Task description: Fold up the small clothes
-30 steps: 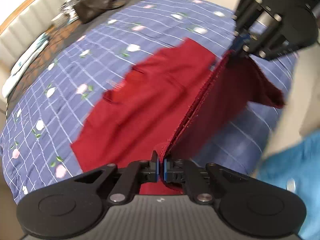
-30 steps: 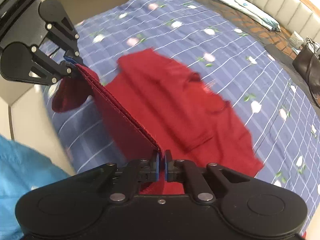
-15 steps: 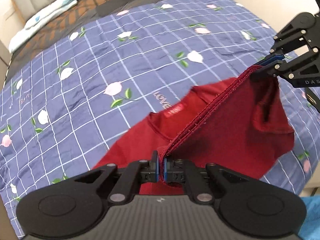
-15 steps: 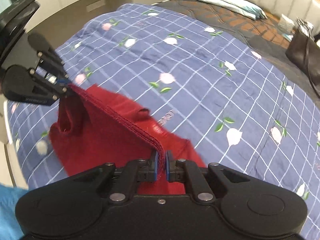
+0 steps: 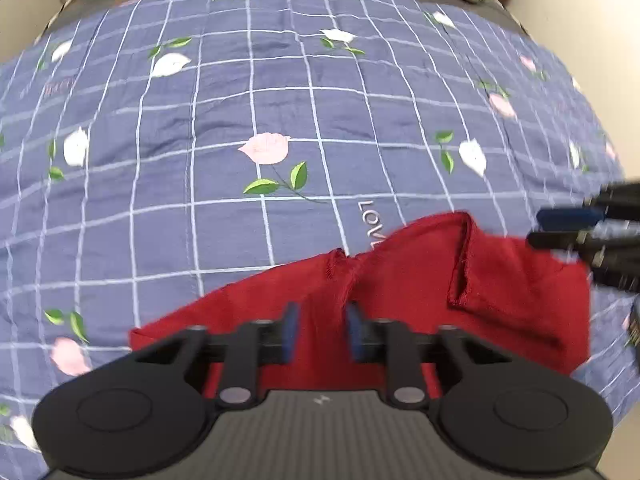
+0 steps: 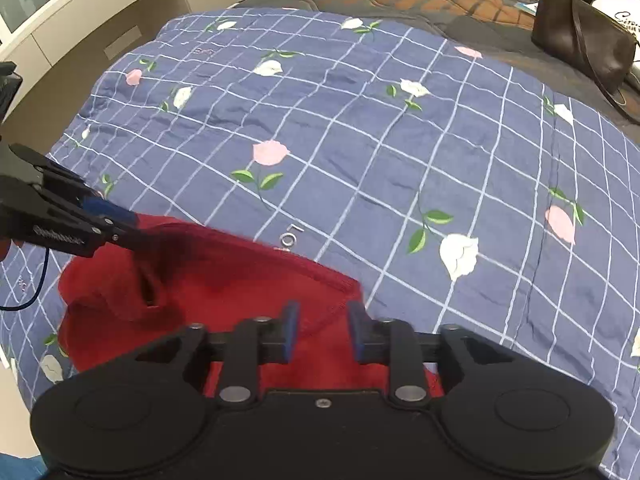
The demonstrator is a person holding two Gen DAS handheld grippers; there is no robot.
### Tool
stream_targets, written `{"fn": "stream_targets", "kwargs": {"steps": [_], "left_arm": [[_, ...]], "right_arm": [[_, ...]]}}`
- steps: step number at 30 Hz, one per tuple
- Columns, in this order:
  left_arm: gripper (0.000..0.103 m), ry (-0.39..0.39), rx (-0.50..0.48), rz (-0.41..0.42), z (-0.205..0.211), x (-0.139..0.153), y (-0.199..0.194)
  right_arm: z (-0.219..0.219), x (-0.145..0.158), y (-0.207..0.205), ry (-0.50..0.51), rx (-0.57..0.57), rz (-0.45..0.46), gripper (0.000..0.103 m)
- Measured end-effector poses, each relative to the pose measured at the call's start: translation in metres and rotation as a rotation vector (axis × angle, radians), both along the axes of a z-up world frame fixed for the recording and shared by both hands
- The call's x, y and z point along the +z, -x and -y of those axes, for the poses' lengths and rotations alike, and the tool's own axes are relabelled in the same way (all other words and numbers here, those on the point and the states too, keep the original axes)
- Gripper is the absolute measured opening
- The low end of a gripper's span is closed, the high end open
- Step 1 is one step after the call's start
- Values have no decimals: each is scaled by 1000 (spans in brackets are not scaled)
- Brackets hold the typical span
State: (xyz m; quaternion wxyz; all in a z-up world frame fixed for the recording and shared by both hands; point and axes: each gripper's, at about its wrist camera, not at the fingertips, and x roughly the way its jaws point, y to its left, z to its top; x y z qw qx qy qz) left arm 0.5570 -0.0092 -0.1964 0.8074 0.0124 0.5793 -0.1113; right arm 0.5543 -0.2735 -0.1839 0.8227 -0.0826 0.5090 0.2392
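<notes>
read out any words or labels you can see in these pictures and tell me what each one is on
"LOV", last letters hidden by the dark red knitted garment: white lettering on the blue checked floral bedspread.
"LO", the same lettering, from the right wrist view.
Pink stitched word near the bedspread's left edge: too blurred to read.
Black script on the white paper bag behind the brown leather handbag: cut off, not readable.
White marking on the left gripper's finger: too blurred to read.
</notes>
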Motion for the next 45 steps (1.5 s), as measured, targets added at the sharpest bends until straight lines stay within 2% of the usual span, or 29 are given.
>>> {"fn": "stream_targets", "kwargs": {"steps": [2,4,5,6,9,13,17,19,20,21,23,24,25,27,28,31,34,36,37,39,40,41,42,43,45], "left_arm": [[69,39,47,14,-7,0,1],[77,71,79,38,-15,0,5],[84,81,95,50,-18,0,10],[90,80,106,63,-20,0,14],[93,48,87,93,-20,-5,37],[93,-81,1,79,-5,-25,64],[93,-300,-69,52,18,-55,78],[87,-361,-68,43,22,-64,80],[74,-361,-50,34,20,-67,79],[56,-323,-20,17,16,-69,77],[42,-224,77,-25,5,-69,71],[36,-202,123,-27,-1,-67,69],[32,-176,180,-21,-8,-63,67],[20,-135,266,-10,-19,-56,65],[19,-124,291,2,-23,-52,64],[18,-131,357,45,-38,-40,61],[19,-117,468,45,-59,-36,56],[27,-93,553,31,-74,-36,56],[31,-86,579,27,-80,-35,55],[50,-61,613,17,-90,-35,60],[56,-54,618,19,-91,-34,63],[69,-54,618,19,-92,-35,66],[79,-58,616,22,-91,-35,70],[83,-66,613,26,-89,-34,74],[91,-93,609,22,-85,-39,83]], "right_arm": [[3,-4,4,9,-9,9,51],[8,-7,13,9,-25,25,63],[11,-10,18,10,-33,33,67],[13,-13,26,14,-38,38,69],[19,-27,50,43,-43,39,75],[20,-55,88,124,-12,44,85],[15,-75,108,218,26,54,85],[15,-80,109,233,11,58,84],[16,-81,106,227,-4,46,84],[19,-82,103,208,-32,29,82],[26,-81,92,169,-103,8,67],[31,-81,88,151,-144,-1,60],[35,-81,82,133,-184,-12,44],[47,-79,72,79,-270,-35,23],[54,-77,68,52,-320,-41,19],[77,-72,61,-1,-461,-41,19],[104,-71,57,-12,-598,-50,21],[118,-73,58,4,-652,-65,26],[123,-73,59,16,-661,-69,34],[128,-74,65,53,-650,-67,56],[128,-73,70,69,-639,-62,72],[127,-73,74,78,-629,-55,80],[125,-71,80,79,-621,-44,80],[122,-70,86,76,-617,-35,81],[113,-68,99,65,-609,-14,90]]}}
